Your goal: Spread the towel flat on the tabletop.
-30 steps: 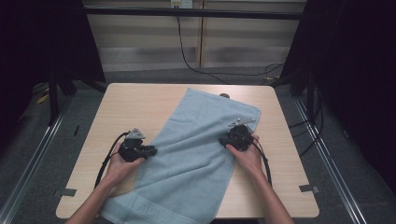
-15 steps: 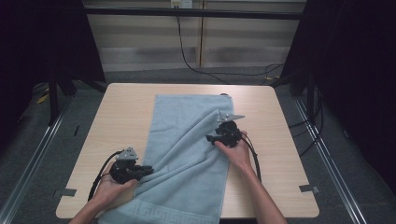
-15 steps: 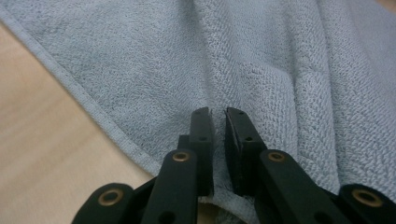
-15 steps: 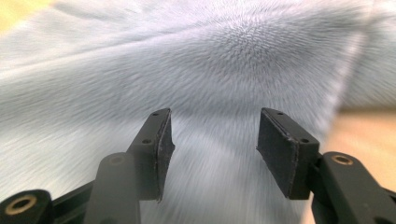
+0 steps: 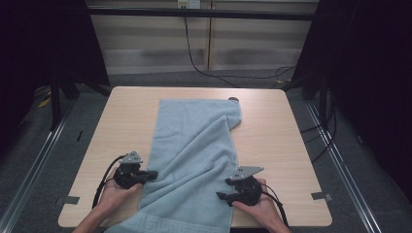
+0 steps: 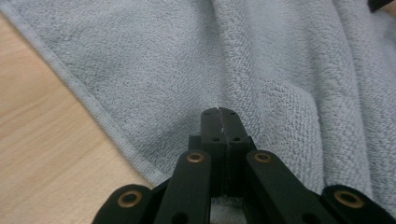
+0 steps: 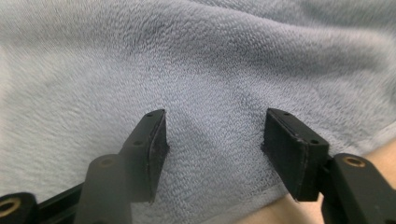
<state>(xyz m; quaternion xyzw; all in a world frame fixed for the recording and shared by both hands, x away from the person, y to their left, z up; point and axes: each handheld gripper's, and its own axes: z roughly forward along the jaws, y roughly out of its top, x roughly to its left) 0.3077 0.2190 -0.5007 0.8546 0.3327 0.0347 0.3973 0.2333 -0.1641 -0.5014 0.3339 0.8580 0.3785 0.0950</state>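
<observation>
The left gripper is clamped tight at the towel's nine-o'clock edge; the right gripper, jaws just widening, straddles its three-o'clock hem ungripped.

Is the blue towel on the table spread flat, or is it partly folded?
Partly folded. The towel lies lengthwise on the table, but its far right corner is turned over, and a long diagonal fold runs across its middle.

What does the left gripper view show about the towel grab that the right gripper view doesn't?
The left gripper view shows the left gripper with jaws shut, at the towel near its hemmed edge, beside bare table. The right gripper view shows the right gripper with jaws apart, having just been opening, towel pile between them but not pinched. Both share the same light blue towel lying under the jaws.
</observation>
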